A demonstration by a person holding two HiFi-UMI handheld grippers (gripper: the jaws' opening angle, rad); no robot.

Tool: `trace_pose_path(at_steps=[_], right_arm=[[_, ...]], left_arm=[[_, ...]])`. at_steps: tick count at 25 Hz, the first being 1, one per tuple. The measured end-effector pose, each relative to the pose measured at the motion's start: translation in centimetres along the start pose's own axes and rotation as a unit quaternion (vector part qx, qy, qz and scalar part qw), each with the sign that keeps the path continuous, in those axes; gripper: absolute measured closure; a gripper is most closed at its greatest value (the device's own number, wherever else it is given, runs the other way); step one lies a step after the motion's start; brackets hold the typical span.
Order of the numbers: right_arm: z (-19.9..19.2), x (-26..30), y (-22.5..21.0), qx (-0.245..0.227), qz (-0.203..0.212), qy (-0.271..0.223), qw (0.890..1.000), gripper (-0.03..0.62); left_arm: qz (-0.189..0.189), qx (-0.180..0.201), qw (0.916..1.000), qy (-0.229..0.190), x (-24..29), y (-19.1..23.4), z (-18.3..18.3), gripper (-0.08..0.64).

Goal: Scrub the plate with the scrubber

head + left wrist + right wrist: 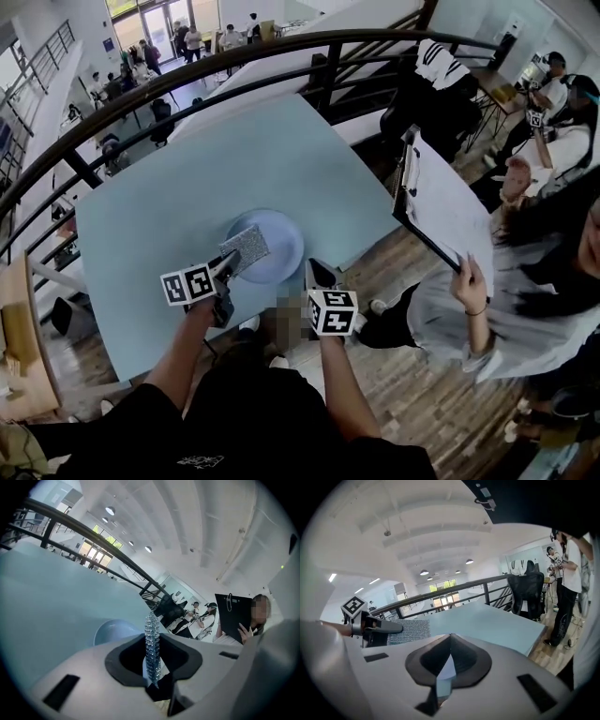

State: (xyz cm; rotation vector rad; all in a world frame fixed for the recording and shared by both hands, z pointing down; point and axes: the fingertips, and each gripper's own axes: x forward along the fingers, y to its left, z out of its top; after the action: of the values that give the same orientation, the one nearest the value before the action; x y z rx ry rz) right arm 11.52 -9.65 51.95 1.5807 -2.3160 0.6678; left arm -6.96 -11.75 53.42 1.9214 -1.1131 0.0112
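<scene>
Head view: left gripper (228, 263) clamps scrubber (247, 247) over plate (282, 234); right gripper (313, 267) pinches its near-right rim, probably steadying it

Bright, even indoor light fills all three views. It comes from the tall glazed doors (159, 23) at the upper left of the head view and from the round white ceiling lamps (110, 511) near the top of the left gripper view. The matt pale blue tabletop (281, 159) is evenly lit. The silvery glittering scrubber pad (152, 644) sparkles at that view's centre. Fisheye distortion bends the black metal railing (234, 52) into an arc. The seated person in grey (525, 281) at the head view's right edge is smeared. Both gripper views have black vignetted corners and a soft grey foreground.
</scene>
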Motion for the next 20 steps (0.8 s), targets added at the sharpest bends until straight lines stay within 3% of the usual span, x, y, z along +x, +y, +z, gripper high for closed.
trace_pose_path(at_steps=[9,20], right_arm=[[4.0,-3.5,3.0,-0.031,0.024,-0.056,0.998,0.586],[8.1,-7.3,5.0,-0.057,0.028,-0.109,0.992,0.585]], left_arm=[[0.011,0.114,0.9912,-0.067,-4.8,-3.6,3.3,0.472],[0.015,0.218,0.9684,-0.121,-8.3,-6.8,6.1,0.472]])
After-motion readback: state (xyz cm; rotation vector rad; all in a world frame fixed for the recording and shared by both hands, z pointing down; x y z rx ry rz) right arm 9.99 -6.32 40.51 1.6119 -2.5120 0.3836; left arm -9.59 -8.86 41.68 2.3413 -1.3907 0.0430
